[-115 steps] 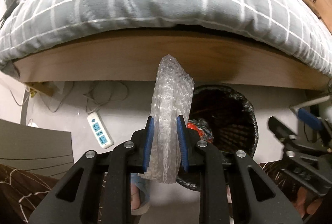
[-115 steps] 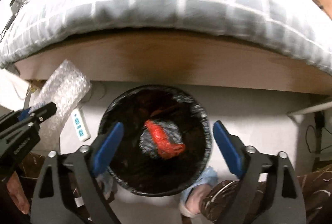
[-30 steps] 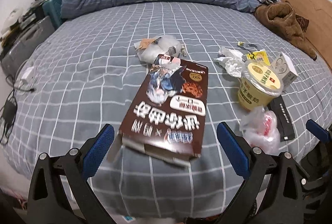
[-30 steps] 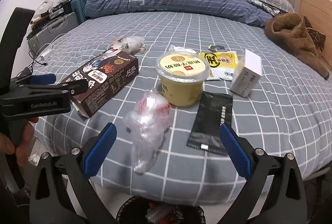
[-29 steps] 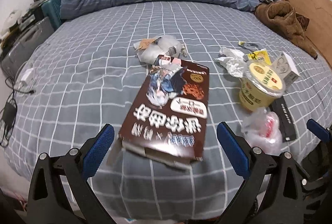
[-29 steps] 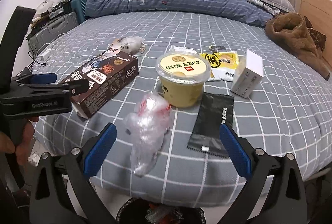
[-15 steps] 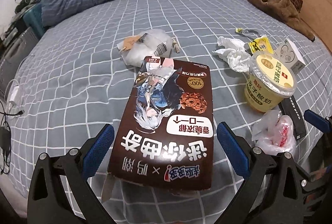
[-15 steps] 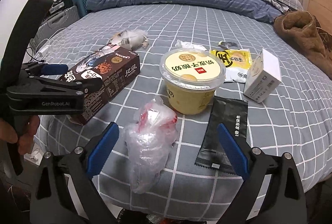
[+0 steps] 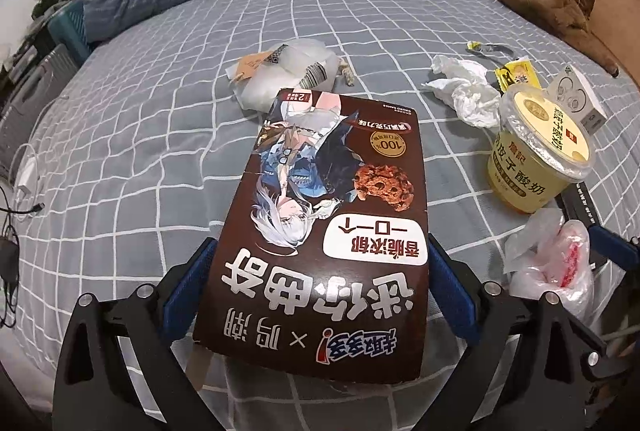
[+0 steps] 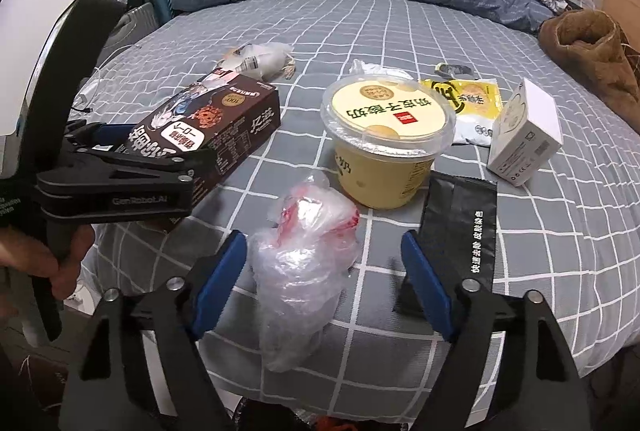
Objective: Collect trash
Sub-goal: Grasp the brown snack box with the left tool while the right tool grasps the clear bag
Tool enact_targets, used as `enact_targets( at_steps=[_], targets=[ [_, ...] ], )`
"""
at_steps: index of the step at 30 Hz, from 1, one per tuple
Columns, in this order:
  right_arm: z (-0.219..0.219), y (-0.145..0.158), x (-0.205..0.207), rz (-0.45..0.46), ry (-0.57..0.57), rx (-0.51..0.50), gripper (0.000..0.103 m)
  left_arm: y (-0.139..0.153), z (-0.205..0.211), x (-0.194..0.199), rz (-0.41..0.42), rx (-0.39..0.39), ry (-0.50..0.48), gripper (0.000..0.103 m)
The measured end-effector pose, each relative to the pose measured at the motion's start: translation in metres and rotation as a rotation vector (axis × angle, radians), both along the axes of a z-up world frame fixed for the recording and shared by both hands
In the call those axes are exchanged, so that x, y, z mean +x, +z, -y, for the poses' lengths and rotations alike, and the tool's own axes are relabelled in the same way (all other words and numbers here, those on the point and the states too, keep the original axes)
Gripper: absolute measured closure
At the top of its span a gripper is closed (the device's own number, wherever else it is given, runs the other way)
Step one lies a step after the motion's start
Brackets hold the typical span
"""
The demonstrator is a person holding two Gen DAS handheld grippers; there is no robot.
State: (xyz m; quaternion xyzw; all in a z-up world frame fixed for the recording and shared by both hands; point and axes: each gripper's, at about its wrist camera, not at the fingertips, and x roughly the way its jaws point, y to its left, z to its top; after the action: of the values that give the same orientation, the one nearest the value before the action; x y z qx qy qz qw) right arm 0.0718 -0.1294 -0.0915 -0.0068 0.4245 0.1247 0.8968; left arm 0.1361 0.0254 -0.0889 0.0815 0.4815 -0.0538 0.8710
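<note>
Left gripper [image 9: 318, 295]: jaws spread wide, straddling the near end of the flat dark-brown cardboard biscuit box [image 9: 332, 223]; contact cannot be confirmed. Right gripper [image 10: 322, 289]: jaws wide apart either side of the crumpled clear plastic bag [image 10: 304, 259], not gripping. Yellow lidded yoghurt tub [image 10: 386, 135] at 12 o'clock from bag. All rest on the grey checked bedspread [image 10: 400, 39].

Cookie box [image 9: 320, 215] left on bed [image 9: 160, 119], yogurt cup [image 10: 386, 139] right, plastic bag [image 10: 308, 255] before cup.
</note>
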Motion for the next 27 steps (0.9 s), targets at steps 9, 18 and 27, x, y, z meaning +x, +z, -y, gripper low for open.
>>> enact_targets(
  at_steps=[9, 18, 27],
  targets=[
    [-0.004, -0.003, -0.001, -0.027, 0.027, 0.011, 0.054, 0.005, -0.003, -0.01, 0.016, -0.04, 0.033, 0.01],
    [0.01, 0.009, -0.005, 0.009, -0.007, 0.035, 0.055, 0.025, -0.011, -0.035, 0.087, -0.073, 0.139, 0.01],
    [0.019, 0.024, -0.016, 0.057, -0.035, 0.026, 0.055, 0.03, -0.007, -0.07, 0.112, -0.094, 0.184, 0.01]
  ],
)
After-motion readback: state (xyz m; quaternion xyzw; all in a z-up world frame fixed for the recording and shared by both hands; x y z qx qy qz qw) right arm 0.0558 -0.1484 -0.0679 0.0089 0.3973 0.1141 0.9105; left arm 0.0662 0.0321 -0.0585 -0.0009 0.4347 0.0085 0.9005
